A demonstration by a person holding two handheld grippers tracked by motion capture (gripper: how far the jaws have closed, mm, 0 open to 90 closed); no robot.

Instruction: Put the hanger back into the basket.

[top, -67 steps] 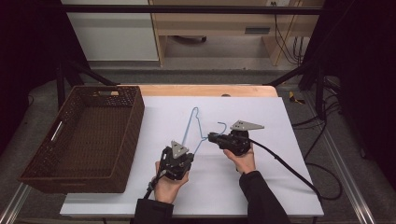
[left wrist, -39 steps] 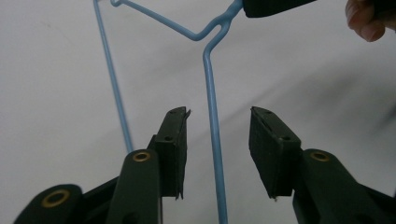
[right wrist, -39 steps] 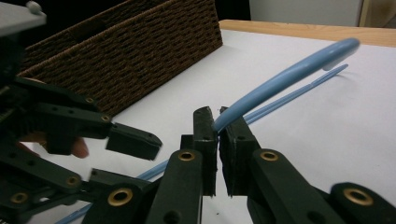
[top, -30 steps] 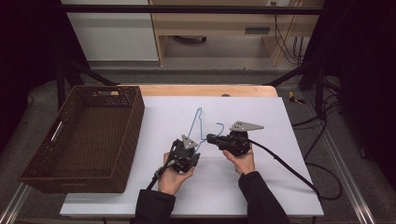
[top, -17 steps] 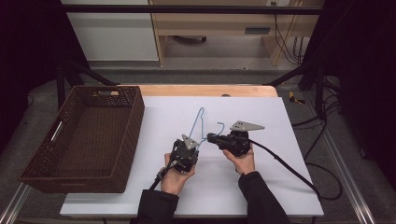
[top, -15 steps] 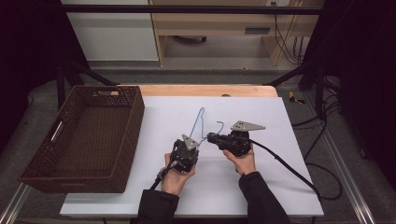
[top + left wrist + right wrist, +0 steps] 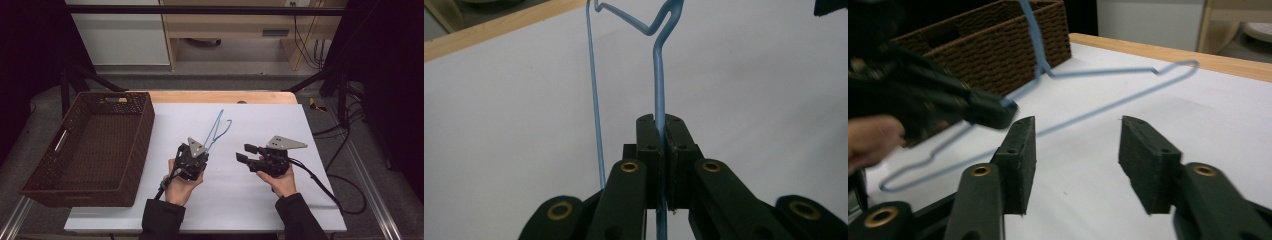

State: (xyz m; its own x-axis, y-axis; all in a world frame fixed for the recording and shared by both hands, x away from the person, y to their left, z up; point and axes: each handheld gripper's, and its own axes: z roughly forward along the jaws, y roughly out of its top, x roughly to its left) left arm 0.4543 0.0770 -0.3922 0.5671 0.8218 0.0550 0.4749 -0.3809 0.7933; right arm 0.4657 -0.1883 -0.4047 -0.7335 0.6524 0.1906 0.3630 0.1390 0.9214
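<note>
A thin blue wire hanger [image 7: 216,128] rises off the white table [image 7: 265,117], and my left gripper [image 7: 203,148] is shut on its lower end. In the left gripper view the black jaws [image 7: 659,150] pinch one straight wire of the hanger [image 7: 657,75], with the second wire running free to the left. My right gripper [image 7: 244,153] stands open to the right of the left one, its jaws pointing left and holding nothing. The right gripper view has its pads [image 7: 1019,159] set wide apart, with the hanger [image 7: 1120,106] and the left gripper [image 7: 953,107] beyond them.
A brown wicker basket [image 7: 144,131] sits at the table's left side; it also appears in the right gripper view [image 7: 998,50]. A black cable [image 7: 320,186] trails from the right gripper over the table's right edge. A wooden strip [image 7: 225,96] borders the far edge.
The left gripper has moved forward and now holds the hanger, which has tilted up. The right gripper has drawn back to the right, away from the hanger, with its jaws apart.
</note>
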